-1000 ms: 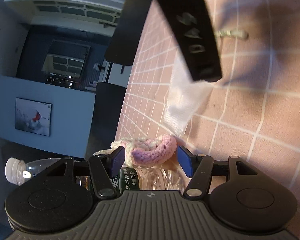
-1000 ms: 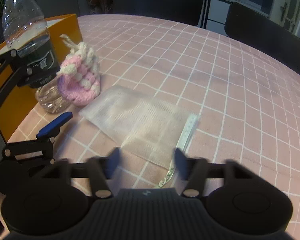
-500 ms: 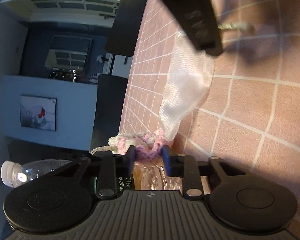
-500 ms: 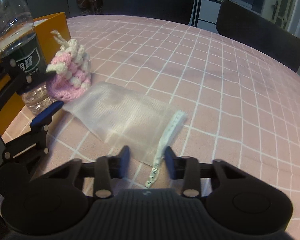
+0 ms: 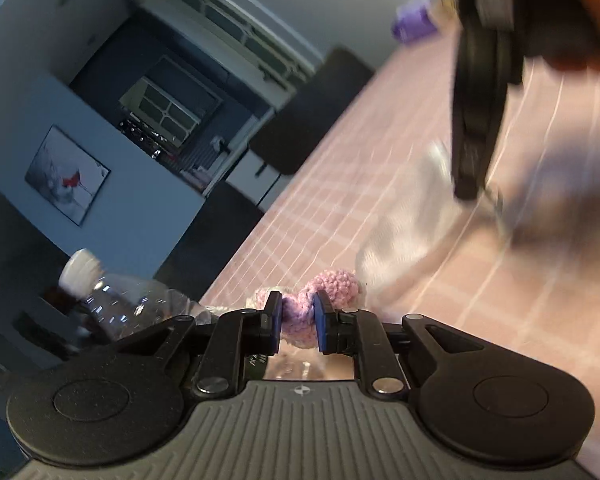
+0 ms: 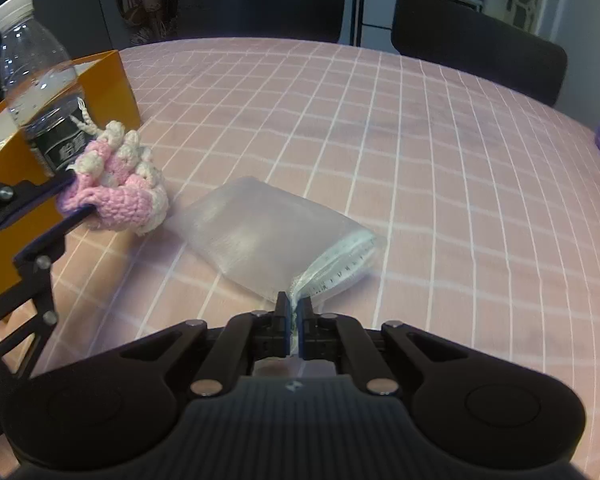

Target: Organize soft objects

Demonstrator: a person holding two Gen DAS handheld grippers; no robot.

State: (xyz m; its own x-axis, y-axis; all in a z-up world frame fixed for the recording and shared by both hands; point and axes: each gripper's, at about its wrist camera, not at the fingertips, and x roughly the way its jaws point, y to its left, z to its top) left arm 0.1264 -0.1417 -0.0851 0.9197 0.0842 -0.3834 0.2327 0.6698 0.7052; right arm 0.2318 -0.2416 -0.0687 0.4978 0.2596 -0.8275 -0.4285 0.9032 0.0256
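Pink grid tablecloth (image 6: pixel 440 168) fills most of both views, black chairs (image 6: pixel 476 44) along the top edge. Left gripper (image 5: pixel 297 322) has just been closing, jaws pinched on the pink-and-cream crochet piece (image 6: pixel 118 188), centre-left of the right wrist view. Right gripper (image 6: pixel 295 320) has just been closing, jaws clamped on the zipper edge of the clear mesh pouch (image 6: pixel 268 236), frame centre. Water bottle (image 6: pixel 40 84) and orange box (image 6: pixel 108 84) upper left.

Soft goods on a table (image 6: pixel 420 152)
Crocheted piece (image 6: pixel 120 188) sits left of the mesh bag (image 6: pixel 268 236); bottle (image 6: pixel 36 80) and box (image 6: pixel 108 84) stand behind it.
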